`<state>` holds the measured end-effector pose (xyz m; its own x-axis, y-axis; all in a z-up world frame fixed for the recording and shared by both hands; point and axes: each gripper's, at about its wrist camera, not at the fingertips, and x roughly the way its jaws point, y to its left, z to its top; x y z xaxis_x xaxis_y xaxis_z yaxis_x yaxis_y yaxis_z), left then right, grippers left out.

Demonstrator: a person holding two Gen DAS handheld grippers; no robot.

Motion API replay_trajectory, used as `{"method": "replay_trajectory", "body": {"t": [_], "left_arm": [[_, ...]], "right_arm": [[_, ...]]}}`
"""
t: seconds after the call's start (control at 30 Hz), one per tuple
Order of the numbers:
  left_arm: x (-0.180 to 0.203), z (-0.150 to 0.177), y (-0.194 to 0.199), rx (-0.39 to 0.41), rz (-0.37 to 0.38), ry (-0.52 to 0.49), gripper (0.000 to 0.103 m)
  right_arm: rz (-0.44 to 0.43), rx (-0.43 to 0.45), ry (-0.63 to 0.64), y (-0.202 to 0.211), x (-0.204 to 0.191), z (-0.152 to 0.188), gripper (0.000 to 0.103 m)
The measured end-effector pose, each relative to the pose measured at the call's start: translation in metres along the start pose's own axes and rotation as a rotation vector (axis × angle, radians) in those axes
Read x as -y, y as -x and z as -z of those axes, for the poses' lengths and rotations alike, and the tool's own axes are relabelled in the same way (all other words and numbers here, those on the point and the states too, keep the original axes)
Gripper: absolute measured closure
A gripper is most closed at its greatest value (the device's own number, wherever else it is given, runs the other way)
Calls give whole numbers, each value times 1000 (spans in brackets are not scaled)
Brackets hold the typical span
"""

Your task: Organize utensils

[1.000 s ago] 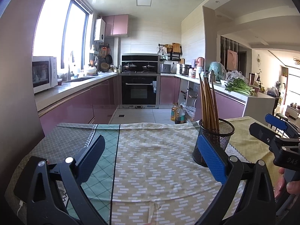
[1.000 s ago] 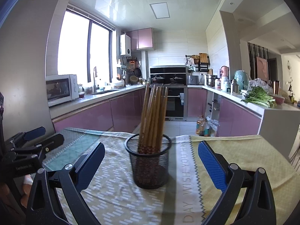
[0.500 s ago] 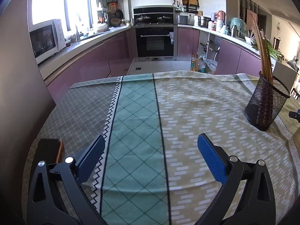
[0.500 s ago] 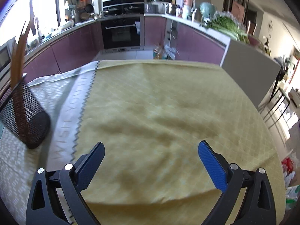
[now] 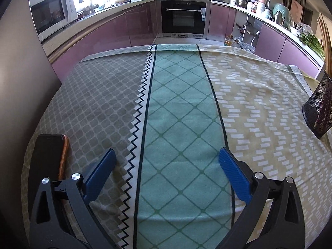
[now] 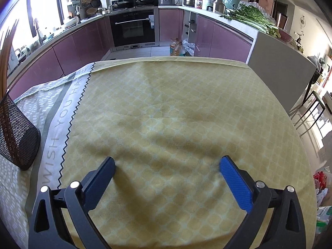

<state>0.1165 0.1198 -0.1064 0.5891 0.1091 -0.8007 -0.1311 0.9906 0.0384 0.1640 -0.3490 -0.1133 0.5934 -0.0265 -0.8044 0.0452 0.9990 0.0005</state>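
Observation:
A black mesh holder (image 5: 318,112) stands at the far right edge of the left wrist view; wooden chopsticks (image 5: 326,37) rise out of it. The same holder (image 6: 15,137) sits at the far left of the right wrist view, with the chopsticks (image 6: 5,49) leaning up along the frame edge. My left gripper (image 5: 167,157) is open above the green stripe of the tablecloth (image 5: 178,108), nothing between its blue pads. Over the yellow part of the cloth (image 6: 176,112) my right gripper (image 6: 167,166) is open and holds nothing. The holder lies between the two grippers, well apart from both.
A dark phone in an orange case (image 5: 48,155) lies on the cloth by my left gripper's left finger. Beyond the table's far edge run purple kitchen cabinets (image 5: 137,22), an oven (image 5: 183,18) and a counter with leafy greens (image 6: 252,16). Chairs (image 6: 309,112) stand to the right.
Both grippers swung away from the holder and tilted down toward the cloth; the holder slid to the edge of each view. Neither gripper took hold of anything.

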Motion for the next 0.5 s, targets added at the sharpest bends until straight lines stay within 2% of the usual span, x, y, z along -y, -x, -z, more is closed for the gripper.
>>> {"method": "replay_trajectory", "body": {"t": [0.5], "left_arm": [[0,-1,-1,0,1,2,5]], "right_arm": [[-1,0,0,0,1,0,5]]}}
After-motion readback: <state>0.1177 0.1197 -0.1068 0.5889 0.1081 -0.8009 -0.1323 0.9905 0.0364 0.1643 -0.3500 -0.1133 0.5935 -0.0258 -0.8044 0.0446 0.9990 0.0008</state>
